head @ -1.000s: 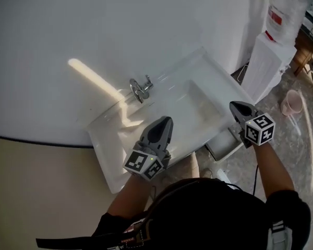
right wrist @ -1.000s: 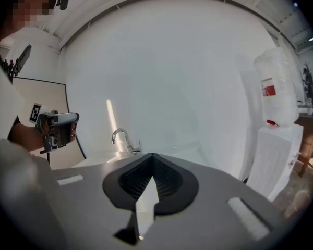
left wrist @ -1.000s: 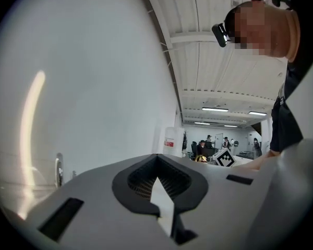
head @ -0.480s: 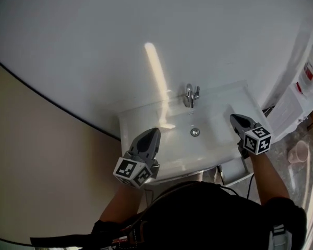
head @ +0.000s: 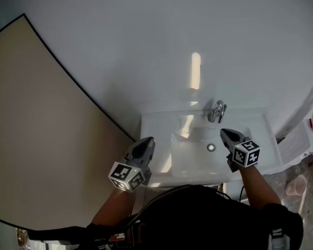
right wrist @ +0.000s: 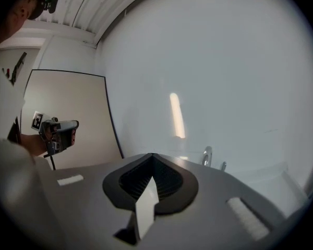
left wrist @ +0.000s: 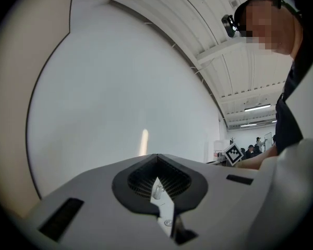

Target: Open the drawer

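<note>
Your sink (head: 164,120) reads glossy, smooth white; its tap (head: 217,111), polished metal. The wall (head: 172,30) facing you is smooth, matt.

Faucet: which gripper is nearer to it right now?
Right. The right gripper hangs over the sink, just in front of the faucet. The left gripper is by the sink's front left corner, clearly farther from the faucet.
</note>
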`<action>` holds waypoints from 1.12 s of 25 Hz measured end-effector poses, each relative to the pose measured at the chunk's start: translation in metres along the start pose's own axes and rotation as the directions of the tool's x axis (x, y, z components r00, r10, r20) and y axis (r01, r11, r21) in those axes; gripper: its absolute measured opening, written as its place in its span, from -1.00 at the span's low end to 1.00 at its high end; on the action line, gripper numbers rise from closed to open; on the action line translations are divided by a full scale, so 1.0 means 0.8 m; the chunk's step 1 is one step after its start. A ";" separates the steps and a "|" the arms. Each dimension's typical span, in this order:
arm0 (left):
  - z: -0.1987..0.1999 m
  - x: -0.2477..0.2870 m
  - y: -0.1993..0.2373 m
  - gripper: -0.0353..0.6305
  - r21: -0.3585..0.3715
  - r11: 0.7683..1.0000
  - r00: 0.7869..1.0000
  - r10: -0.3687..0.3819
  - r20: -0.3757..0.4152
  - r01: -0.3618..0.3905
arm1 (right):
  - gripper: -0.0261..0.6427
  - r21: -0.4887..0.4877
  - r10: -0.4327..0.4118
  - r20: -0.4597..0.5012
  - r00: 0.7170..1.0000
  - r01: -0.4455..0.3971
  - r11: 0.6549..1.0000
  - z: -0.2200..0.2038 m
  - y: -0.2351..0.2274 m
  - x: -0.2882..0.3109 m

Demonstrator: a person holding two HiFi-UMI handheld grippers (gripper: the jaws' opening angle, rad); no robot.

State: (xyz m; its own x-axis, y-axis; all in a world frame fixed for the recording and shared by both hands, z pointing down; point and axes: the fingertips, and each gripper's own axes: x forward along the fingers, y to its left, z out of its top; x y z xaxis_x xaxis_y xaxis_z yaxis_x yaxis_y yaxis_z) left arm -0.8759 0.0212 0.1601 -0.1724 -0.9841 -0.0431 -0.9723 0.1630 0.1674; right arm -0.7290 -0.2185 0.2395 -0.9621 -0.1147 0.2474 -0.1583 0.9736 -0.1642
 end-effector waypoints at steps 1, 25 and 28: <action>-0.003 -0.004 0.005 -0.92 -0.013 1.000 1.000 0.023 0.002 -0.023 | -0.92 0.000 0.022 -0.014 1.000 -0.022 1.000 -0.003 0.007 0.010; -0.025 0.027 0.006 -0.92 -0.071 0.997 1.000 0.028 -0.013 -0.029 | -0.92 -0.042 0.068 -0.022 0.997 -0.069 0.997 0.000 -0.004 0.045; -0.028 0.026 0.007 -0.92 -0.075 0.997 1.000 0.026 -0.014 -0.027 | -0.93 -0.044 0.069 -0.021 0.997 -0.070 0.997 -0.003 -0.003 0.046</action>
State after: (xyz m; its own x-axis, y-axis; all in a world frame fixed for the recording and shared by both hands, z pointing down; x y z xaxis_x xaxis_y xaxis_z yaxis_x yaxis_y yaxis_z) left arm -0.8812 0.0000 0.1823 -0.1958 -0.9803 -0.0245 -0.9526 0.1842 0.2420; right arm -0.7634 -0.2245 0.2510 -0.9657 -0.0434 0.2559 -0.0811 0.9870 -0.1387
